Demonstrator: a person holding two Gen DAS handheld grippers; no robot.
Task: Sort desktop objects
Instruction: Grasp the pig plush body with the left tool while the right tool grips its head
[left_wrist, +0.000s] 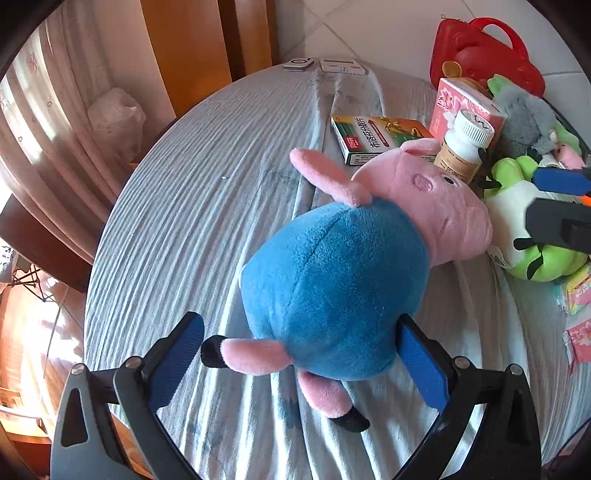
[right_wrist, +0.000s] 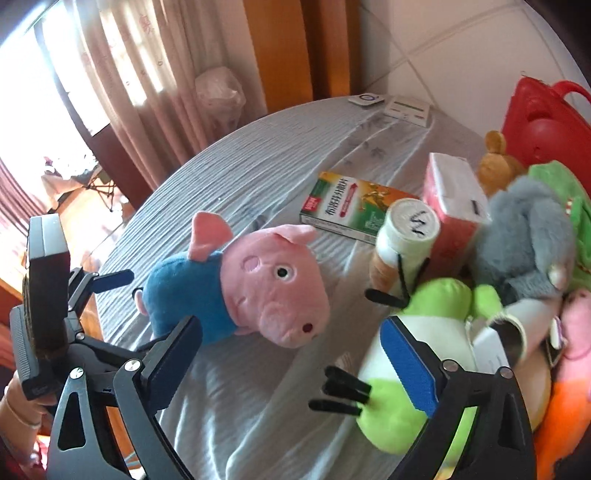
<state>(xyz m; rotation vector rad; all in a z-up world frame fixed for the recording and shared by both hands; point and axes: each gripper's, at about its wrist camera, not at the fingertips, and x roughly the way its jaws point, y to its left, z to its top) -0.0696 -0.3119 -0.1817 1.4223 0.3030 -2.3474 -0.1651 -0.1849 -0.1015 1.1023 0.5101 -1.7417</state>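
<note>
A pink pig plush in a blue shirt (left_wrist: 343, 280) lies on the grey cloth. My left gripper (left_wrist: 301, 354) is open, its fingers on either side of the pig's blue body and leg; whether they touch it I cannot tell. The pig also shows in the right wrist view (right_wrist: 258, 284). My right gripper (right_wrist: 291, 354) is open and empty, just in front of the pig's snout, with a green and white plush (right_wrist: 424, 332) behind its right finger. The left gripper (right_wrist: 110, 280) shows at the left behind the pig.
A green medicine box (left_wrist: 376, 138), a white-capped bottle (left_wrist: 465, 144) and a pink tissue pack (left_wrist: 461, 107) stand behind the pig. A grey plush (left_wrist: 524, 118), other plush toys and a red case (left_wrist: 480, 51) crowd the right. Two small white devices (left_wrist: 321, 64) lie at the far table edge.
</note>
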